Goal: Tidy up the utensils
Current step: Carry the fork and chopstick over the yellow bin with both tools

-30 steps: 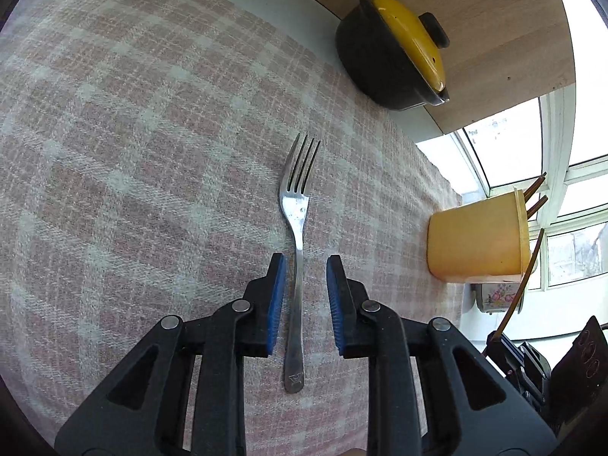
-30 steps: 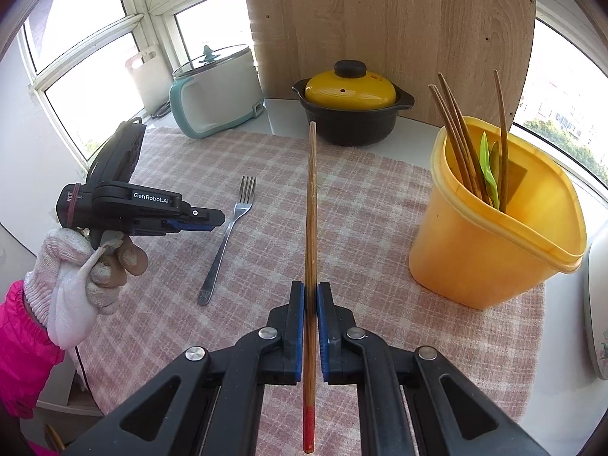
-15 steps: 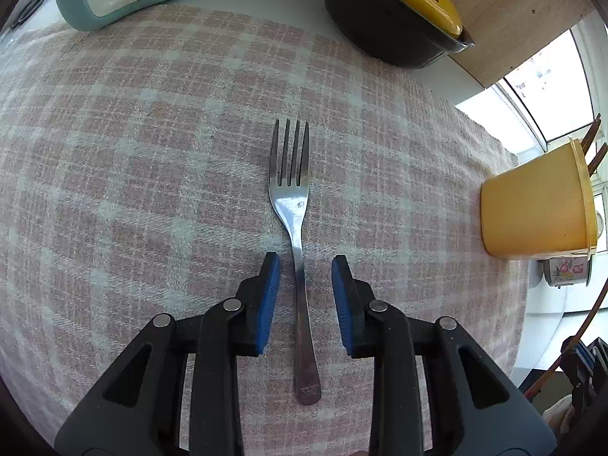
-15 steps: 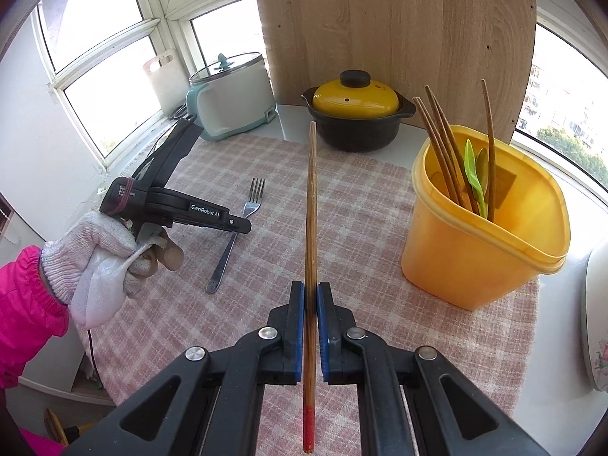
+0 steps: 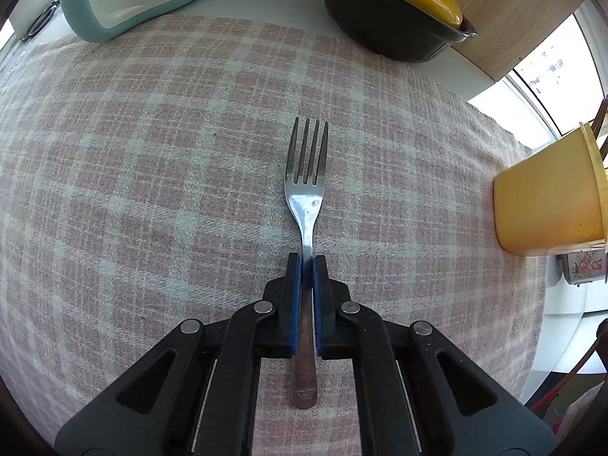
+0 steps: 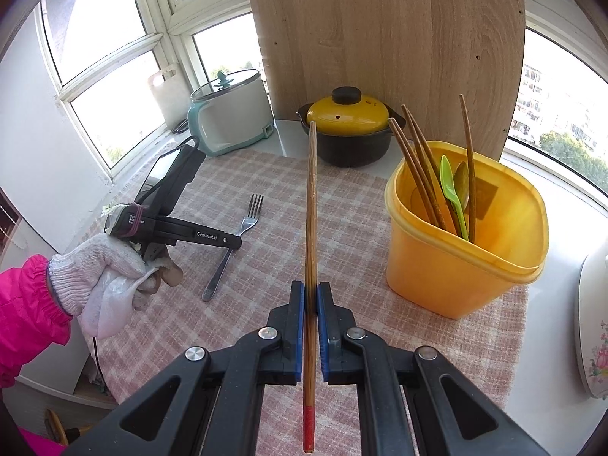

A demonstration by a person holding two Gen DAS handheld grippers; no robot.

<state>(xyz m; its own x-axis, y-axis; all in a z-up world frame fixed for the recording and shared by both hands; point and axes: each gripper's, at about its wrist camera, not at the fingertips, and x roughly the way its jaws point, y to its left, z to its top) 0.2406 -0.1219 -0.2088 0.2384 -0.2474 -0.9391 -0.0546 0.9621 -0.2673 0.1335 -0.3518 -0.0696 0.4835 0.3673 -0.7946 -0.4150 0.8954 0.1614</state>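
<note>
A steel fork (image 5: 306, 190) lies on the pink checked cloth (image 5: 152, 190), tines pointing away. My left gripper (image 5: 307, 262) is shut on the fork's handle, low on the cloth; it also shows in the right wrist view (image 6: 237, 243) over the fork (image 6: 249, 220). My right gripper (image 6: 311, 288) is shut on a wooden chopstick (image 6: 311, 205) with a red end, held above the cloth. The yellow utensil bin (image 6: 467, 258) stands to the right with several chopsticks and two spoons in it; its side shows in the left wrist view (image 5: 547, 197).
A black pot with a yellow lid (image 6: 347, 129) stands at the back before a wooden board (image 6: 383, 38). A teal and white cooker (image 6: 231, 114) stands back left. A floral dish (image 6: 592, 326) sits at the right edge. Windows surround the counter.
My left gripper has closed its jaws on the fork's handle; they were open around it before. My right gripper has stayed shut on the chopstick, drifting a little.
</note>
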